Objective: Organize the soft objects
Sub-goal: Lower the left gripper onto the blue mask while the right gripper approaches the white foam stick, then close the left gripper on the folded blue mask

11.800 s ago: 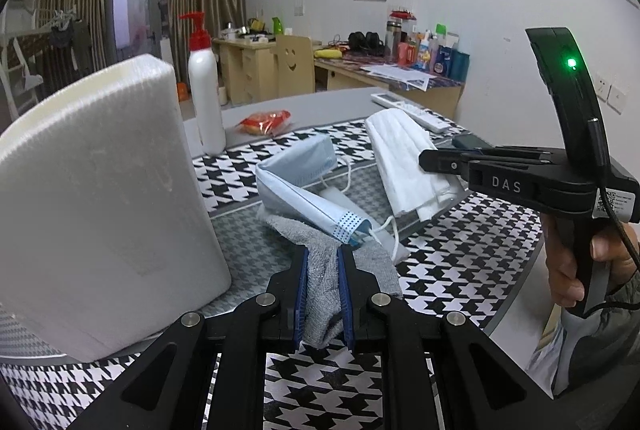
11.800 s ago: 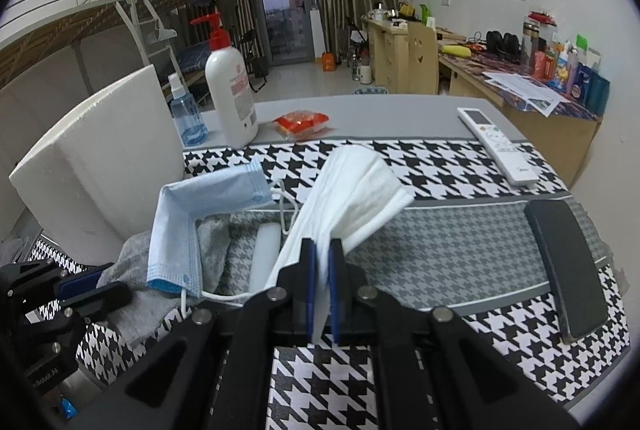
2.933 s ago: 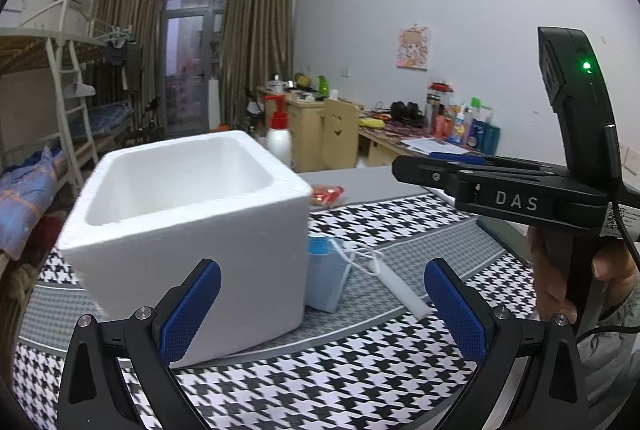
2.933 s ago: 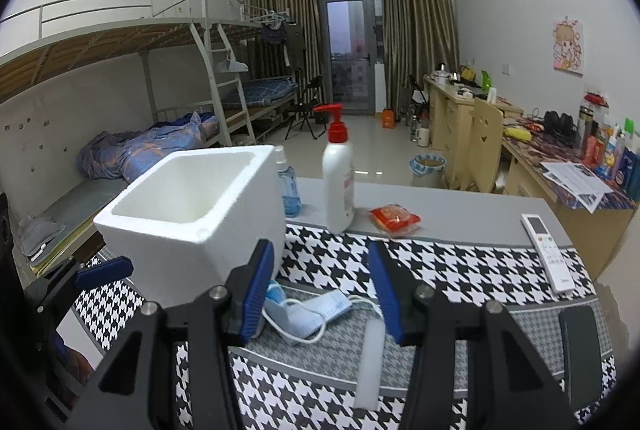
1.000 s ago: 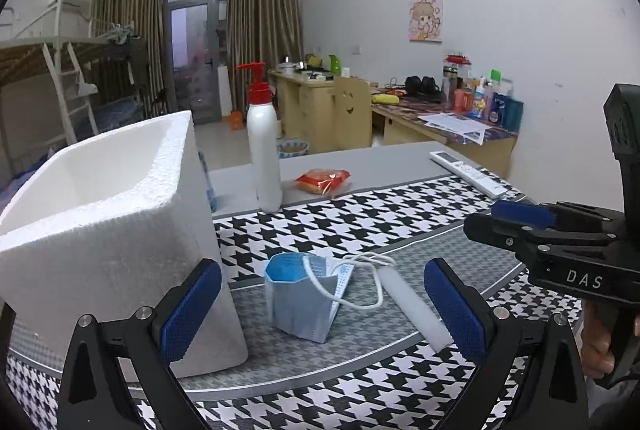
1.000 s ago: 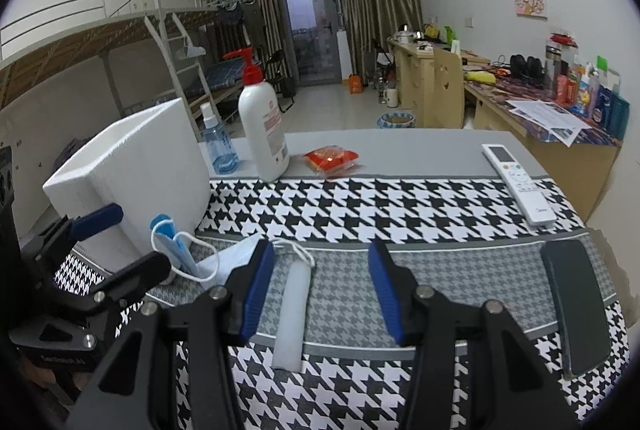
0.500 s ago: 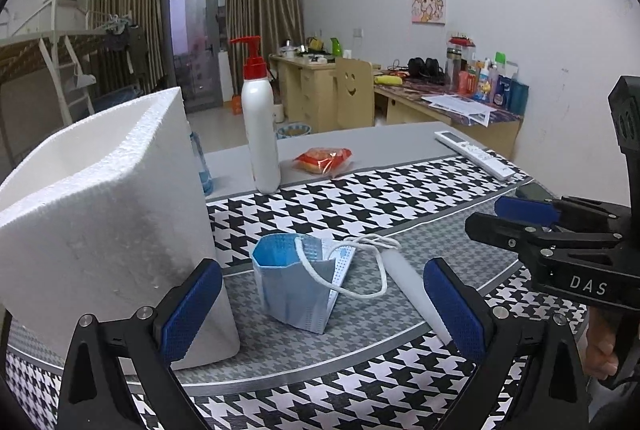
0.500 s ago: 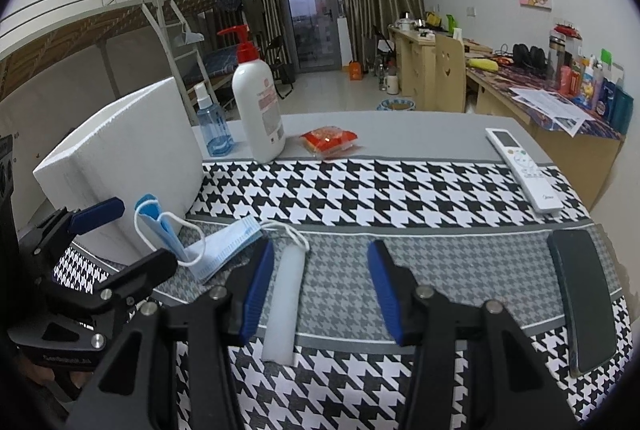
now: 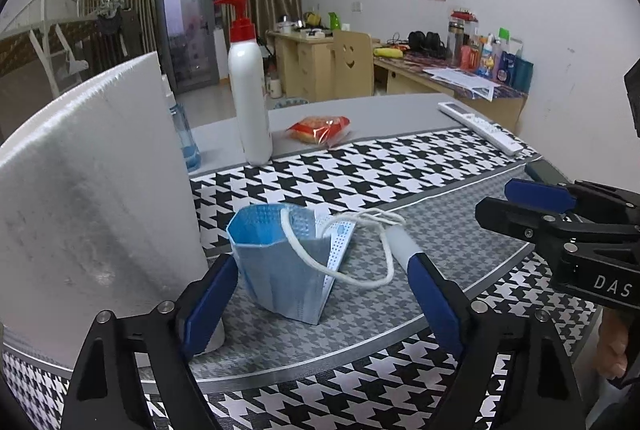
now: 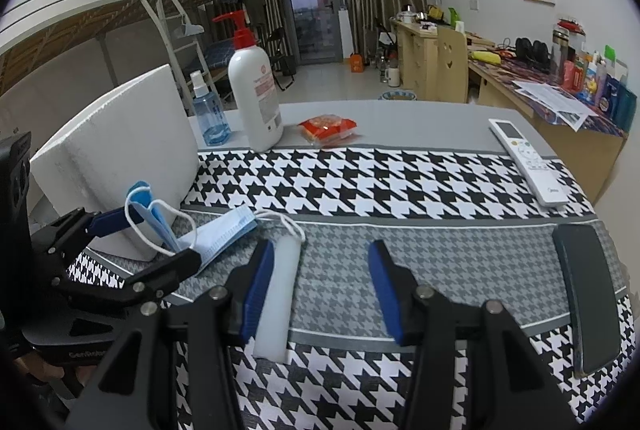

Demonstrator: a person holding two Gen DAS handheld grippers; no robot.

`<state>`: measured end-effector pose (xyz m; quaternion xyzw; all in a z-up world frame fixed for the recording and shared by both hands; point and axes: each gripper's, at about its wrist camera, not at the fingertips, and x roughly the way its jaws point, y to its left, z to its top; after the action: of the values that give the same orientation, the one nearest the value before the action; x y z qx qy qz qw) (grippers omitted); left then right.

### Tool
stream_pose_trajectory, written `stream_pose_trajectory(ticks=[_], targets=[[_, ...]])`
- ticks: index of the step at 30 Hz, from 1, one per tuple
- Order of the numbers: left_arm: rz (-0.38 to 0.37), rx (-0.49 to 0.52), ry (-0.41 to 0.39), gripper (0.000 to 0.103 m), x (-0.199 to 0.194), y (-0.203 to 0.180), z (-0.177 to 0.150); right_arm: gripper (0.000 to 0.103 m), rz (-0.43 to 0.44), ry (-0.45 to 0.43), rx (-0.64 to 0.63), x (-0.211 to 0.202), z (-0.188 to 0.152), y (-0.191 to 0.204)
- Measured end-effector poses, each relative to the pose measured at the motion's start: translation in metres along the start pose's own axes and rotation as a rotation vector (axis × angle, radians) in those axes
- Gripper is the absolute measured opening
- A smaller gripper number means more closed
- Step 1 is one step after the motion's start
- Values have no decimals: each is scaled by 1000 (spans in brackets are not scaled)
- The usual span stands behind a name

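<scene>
The blue face mask (image 9: 286,262) stands crumpled on the grey houndstooth band of the cloth, near the desk's (image 10: 400,114) left end and just beside the white foam box (image 9: 92,190). One white ear loop (image 9: 360,250) trails to the right and lies against a white cylinder (image 10: 278,294) beside the mask.

Left tool (image 9: 320,294): jaws spread wide, holding nothing, with the mask between its blue pads. Right tool (image 10: 320,290): jaws likewise spread and empty, over the cloth to the right of the mask, with the white cylinder touching or just beside its left pad.

Handling, as a judgement:
- The mask is very light, thin and limp; it will fold under any squeeze and cannot be damaged by grip force.
- The pleated fabric looks slightly slick. A pinch across the doubled body, near the folded lower edge, should hold best.
- Avoid taking it by the ear loop alone: the loop stretches, lets the mask swing and may snag the cylinder.

Legible writing:
- "DAS" in white on the right tool's body, seen from the left wrist view.
- The pump bottle (image 10: 256,94) bears a red printed label, too small to read
</scene>
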<state>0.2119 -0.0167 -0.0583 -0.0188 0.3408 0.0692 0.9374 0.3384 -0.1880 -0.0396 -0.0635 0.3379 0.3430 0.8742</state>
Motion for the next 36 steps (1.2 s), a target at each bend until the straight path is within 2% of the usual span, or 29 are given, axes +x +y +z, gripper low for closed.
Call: stream_pose_trajectory(ticks=[4, 8, 12, 14, 27, 30, 32, 36], targets=[[6, 1, 15, 82, 4, 1, -1, 54, 1, 15, -6, 4, -1, 1], [0, -6, 38, 70, 9, 3, 0, 54, 6, 34, -18, 8, -4, 3], [-3, -4, 59, 64, 13, 3, -2, 54, 6, 54, -36, 12, -5, 7], [-7, -2, 67, 56, 15, 3, -2, 54, 6, 61, -42, 14, -6, 8], [-21, -7, 97, 40, 23, 3, -2, 54, 12, 80, -60, 16, -10, 11], [-20, -6, 103, 33, 26, 3, -1, 54, 13, 88, -68, 16, -12, 13], [-25, -5, 106, 22, 29, 4, 0, 54, 16, 96, -79, 18, -14, 17], [-38, -7, 102, 17, 31, 4, 0, 54, 15, 121, -104, 22, -18, 25]])
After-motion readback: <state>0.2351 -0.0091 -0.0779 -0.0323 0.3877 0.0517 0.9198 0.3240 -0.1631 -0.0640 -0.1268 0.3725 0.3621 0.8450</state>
